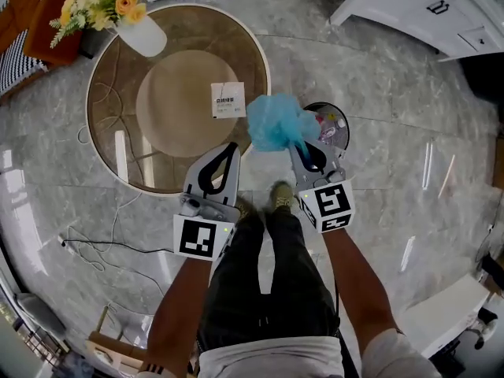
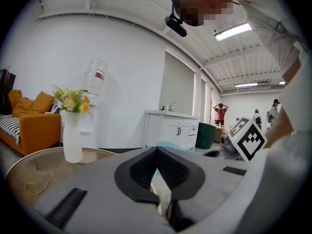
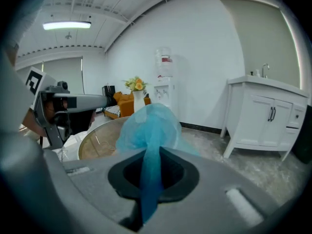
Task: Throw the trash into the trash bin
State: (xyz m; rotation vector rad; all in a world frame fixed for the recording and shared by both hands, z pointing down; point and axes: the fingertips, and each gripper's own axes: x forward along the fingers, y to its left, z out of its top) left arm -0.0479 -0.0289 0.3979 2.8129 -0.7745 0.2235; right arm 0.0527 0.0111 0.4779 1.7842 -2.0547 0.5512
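The right gripper (image 1: 305, 146) is clamped shut on a pinched tail of a blue wad (image 1: 273, 121), which runs lengthwise between the jaws and balloons into a loose puff past the tips. The material looks thin, gauzy and crumpled, light enough to hold its shape in the air.

The trash bin (image 1: 345, 132), small, round and dark-rimmed, stands on the floor just beside the gripper's tips, partly hidden behind them, with mixed scraps already showing inside. The puff hangs off the bin's table side rather than squarely over its mouth. Judging from this, the drop depends on carrying the wad a little farther across the rim before the jaws part. The right hand is clearly the nearer of the two to the bin.

The left gripper (image 1: 230, 150) hovers on the far side of the wad from the bin, its tips together. A pale sliver shows in the gap behind them, and whether it is something held cannot be told.

Farther from the bin on that side is a round glass table (image 1: 106, 124) with a pale disc base, carrying a flat white packet (image 1: 227, 100) near the edge closest to the bin. At its far edge is a smooth white vase (image 1: 143, 35) of yellow flowers (image 1: 98, 5). The grey marble floor (image 1: 378, 77) is glossy.
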